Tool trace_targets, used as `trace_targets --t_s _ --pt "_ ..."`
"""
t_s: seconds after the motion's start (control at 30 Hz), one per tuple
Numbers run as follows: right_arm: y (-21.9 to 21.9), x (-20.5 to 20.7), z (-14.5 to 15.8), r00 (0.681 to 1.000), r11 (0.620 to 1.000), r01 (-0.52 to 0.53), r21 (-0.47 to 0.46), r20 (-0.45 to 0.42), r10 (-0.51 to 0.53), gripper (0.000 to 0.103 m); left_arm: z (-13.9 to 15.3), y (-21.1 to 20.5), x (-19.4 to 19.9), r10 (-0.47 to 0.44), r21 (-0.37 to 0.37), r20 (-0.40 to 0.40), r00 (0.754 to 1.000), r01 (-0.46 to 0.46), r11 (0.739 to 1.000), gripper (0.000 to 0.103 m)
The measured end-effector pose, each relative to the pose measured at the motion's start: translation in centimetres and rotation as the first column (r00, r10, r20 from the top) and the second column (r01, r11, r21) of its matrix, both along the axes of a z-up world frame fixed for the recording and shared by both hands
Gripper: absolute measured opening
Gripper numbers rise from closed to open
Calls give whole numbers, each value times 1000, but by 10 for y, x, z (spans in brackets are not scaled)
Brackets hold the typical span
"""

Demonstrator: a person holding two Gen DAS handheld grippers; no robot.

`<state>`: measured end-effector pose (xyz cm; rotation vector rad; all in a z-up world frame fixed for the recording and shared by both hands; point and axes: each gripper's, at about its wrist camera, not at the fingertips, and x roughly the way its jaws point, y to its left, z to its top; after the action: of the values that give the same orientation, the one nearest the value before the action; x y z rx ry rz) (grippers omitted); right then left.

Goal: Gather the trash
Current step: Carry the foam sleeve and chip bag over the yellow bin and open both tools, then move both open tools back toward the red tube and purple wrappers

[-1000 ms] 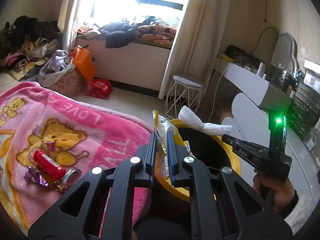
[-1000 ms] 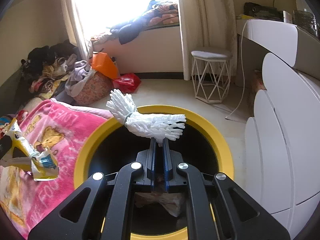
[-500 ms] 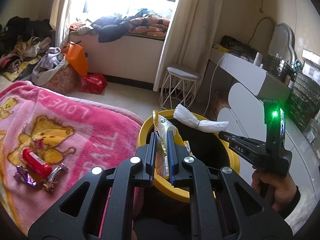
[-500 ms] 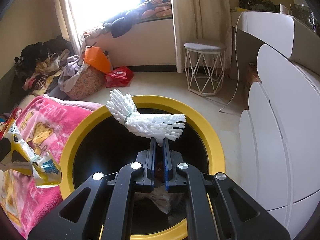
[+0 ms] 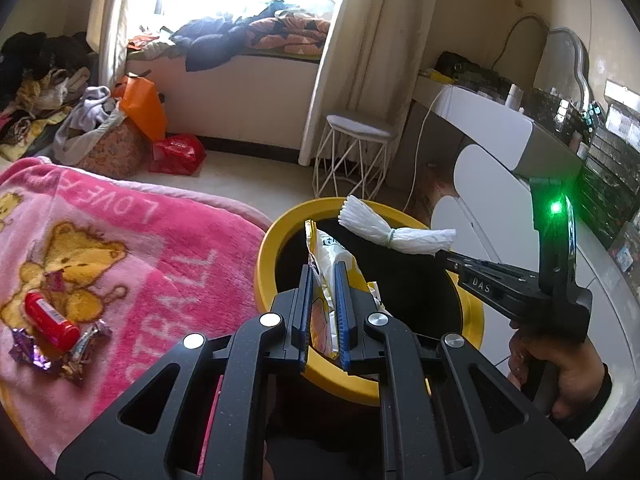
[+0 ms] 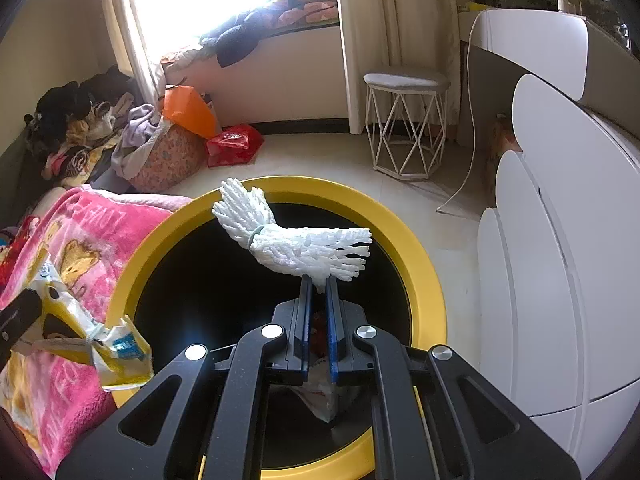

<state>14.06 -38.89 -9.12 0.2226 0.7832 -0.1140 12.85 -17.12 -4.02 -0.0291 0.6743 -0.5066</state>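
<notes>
1. A yellow snack wrapper (image 5: 326,280) is clamped between the nearly closed jaws of the left gripper (image 5: 324,276); it is held above the near rim of the bin, presumably so that it falls inside once released

2. A white banded bundle (image 6: 296,240) of thin plastic strips is pinched by one end in the right gripper (image 6: 318,284), whose jaws are drawn almost fully together on it; it is hung over the middle of the opening, where a drop cannot miss

3. The yellow-rimmed bin (image 6: 424,264) is stood on the floor just beside the bed, within reach of both hands; some crumpled trash is already seen at its dark bottom

4. The right gripper is carried by a hand (image 5: 560,368) seen at the lower right of the left wrist view

5. More trash is left on the pink blanket (image 5: 168,264): a red tube (image 5: 50,318) laid on shiny purple wrappers (image 5: 32,354), well apart from the bin, so the task is judged to be unfinished

6. Farther off, a white stool (image 6: 404,120) is stood by the curtain, and bags and clothes are piled along the wall
</notes>
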Motion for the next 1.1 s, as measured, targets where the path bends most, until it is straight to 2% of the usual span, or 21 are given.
trace_targets --t_s 0.33,0.4,0.47,0.5,0.53,0.6,0.63,0.7,0.8,1.1 --pt "-4 1 -6 1000 1000 7 19 -16 -7 9 -10 -13 11 -32 -3 -32 999 32 999 8" --pt "-6 1 -7 1000 1000 11 24 -19 -11 13 -13 -15 15 -30 -5 -46 999 29 1000 10" --pt "-7 2 -6 1000 1000 12 26 -20 -12 21 -14 -13 17 -20 -16 -52 998 19 1000 23" --pt "-8 1 -6 1000 1000 14 27 -19 -14 27 -13 -11 17 -11 -23 -51 999 10 1000 38" --pt "-9 1 -5 1000 999 17 29 -17 -17 28 -13 -9 17 -7 -31 -51 999 6 1000 50" --pt "-10 0 -5 1000 999 23 31 -14 -22 30 -11 -4 17 8 -48 -52 999 -11 999 59" --pt "-11 0 -4 1000 999 25 32 -12 -25 31 -10 -1 17 21 -51 -50 999 -24 998 69" --pt "-10 0 -3 1000 999 29 36 -6 -28 38 -8 5 15 39 -67 -46 998 -42 997 80" --pt "-7 -2 2 1000 999 29 37 9 -29 43 -4 14 12 69 -78 -36 997 -72 994 88" --pt "11 -5 15 999 1000 -12 25 49 11 50 8 35 0 130 -80 6 991 -129 988 91"
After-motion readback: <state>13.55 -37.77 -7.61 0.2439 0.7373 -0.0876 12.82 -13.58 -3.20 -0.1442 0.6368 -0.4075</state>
